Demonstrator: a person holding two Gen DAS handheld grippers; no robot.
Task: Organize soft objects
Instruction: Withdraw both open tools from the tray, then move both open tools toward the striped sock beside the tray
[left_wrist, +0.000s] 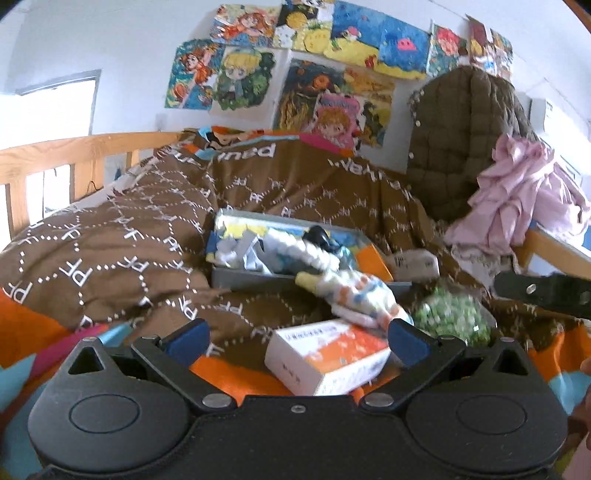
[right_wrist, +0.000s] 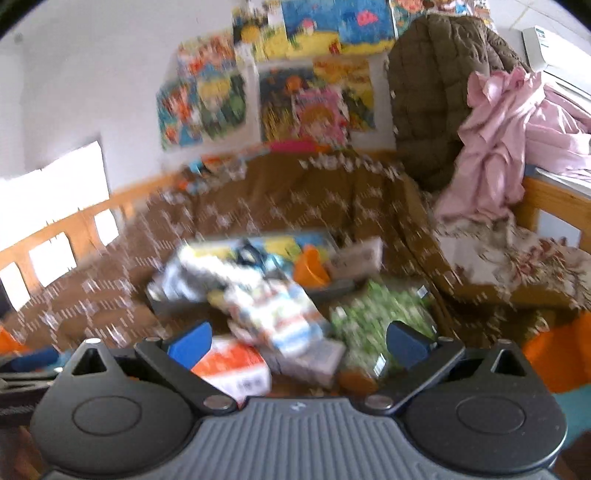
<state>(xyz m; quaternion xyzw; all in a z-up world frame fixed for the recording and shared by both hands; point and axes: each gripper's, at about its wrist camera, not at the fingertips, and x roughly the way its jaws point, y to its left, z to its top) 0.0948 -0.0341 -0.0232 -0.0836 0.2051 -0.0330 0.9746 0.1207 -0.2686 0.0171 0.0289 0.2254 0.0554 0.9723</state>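
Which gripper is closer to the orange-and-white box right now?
Left, as far as I can judge. The left gripper is open with the orange-and-white box lying between its fingers. The right gripper, also open, has the box by its left finger, off centre.

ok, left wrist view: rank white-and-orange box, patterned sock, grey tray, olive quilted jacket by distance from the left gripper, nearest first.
1. white-and-orange box: lies between the open fingers of the left gripper, toward the right one.
2. patterned sock: just behind the box, draped off the tray's front edge.
3. grey tray: centre, on the brown quilt.
4. olive quilted jacket: far back right, hanging by the wall.
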